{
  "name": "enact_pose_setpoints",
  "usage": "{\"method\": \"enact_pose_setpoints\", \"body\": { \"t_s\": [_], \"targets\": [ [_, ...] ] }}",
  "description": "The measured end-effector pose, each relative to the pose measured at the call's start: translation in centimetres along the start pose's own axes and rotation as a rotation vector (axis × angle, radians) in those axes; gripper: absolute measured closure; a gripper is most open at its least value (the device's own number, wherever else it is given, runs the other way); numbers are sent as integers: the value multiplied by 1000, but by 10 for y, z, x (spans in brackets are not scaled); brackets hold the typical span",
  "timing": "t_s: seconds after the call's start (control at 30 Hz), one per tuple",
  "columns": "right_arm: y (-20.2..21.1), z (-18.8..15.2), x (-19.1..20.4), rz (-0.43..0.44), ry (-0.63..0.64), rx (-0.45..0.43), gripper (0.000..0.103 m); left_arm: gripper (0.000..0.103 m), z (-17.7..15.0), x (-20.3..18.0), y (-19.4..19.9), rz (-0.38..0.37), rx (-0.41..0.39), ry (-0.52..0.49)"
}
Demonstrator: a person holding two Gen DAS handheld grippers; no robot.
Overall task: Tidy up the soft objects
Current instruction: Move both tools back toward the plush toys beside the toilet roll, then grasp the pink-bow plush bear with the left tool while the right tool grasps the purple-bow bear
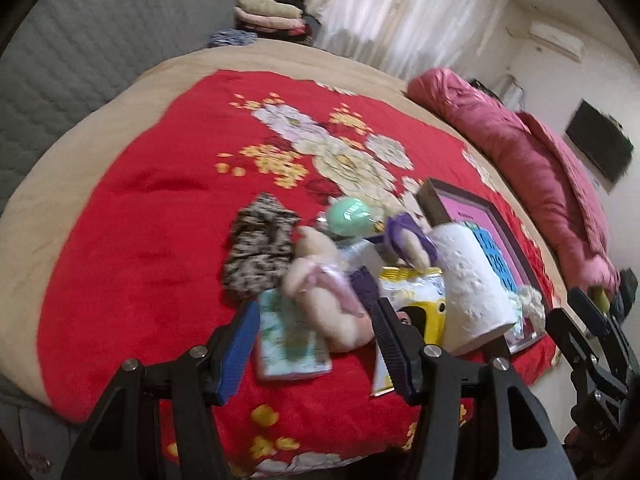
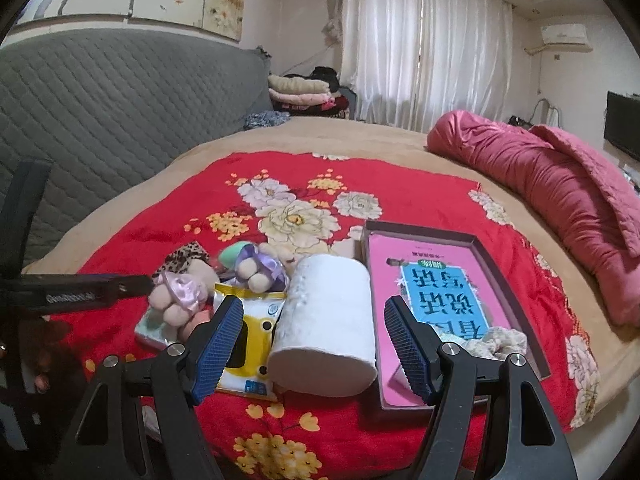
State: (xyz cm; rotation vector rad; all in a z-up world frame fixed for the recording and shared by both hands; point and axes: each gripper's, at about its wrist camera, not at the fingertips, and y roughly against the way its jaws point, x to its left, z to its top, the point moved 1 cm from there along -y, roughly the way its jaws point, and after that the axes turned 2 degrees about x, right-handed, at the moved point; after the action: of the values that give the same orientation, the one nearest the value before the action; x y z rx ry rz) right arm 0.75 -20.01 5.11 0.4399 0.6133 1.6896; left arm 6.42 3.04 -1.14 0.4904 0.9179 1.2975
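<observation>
A pile of soft things lies on the red flowered blanket (image 1: 140, 240): a beige plush toy with a pink skirt (image 1: 320, 292) (image 2: 178, 300), a second plush with a purple skirt (image 1: 412, 240) (image 2: 258, 266), a leopard-print cloth (image 1: 256, 248) (image 2: 186, 256), a mint green sponge (image 1: 350, 216) (image 2: 236, 254), a tissue pack (image 1: 288, 340), a yellow wipes pack (image 1: 420, 304) (image 2: 248, 340) and a white paper roll (image 1: 468, 280) (image 2: 326, 320). My left gripper (image 1: 316, 340) is open just before the pink-skirted plush. My right gripper (image 2: 316, 344) is open around the paper roll's near end.
A shallow box (image 2: 508, 292) (image 1: 500, 216) with a pink and blue book and a cream cloth (image 2: 500, 342) sits right of the pile. A rolled pink quilt (image 2: 540, 184) lies along the bed's right side. A grey quilted headboard (image 2: 100, 108) stands at left.
</observation>
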Motion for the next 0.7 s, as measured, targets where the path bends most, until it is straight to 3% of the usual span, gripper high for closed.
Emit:
{"method": "enact_pose_setpoints", "body": {
  "t_s": [0.27,0.6,0.7],
  "targets": [
    [-15,-5,-9,-3,-29,34,28,45,5,-33,-37,63,39,-104],
    [-28,-6,-12,-5,-38,61,28,45,8,-40,-65,217,74,-165],
    [-30,-4,-10,-11,-28,59,28,50,9,-44,-70,259,68,-189]
  ]
}}
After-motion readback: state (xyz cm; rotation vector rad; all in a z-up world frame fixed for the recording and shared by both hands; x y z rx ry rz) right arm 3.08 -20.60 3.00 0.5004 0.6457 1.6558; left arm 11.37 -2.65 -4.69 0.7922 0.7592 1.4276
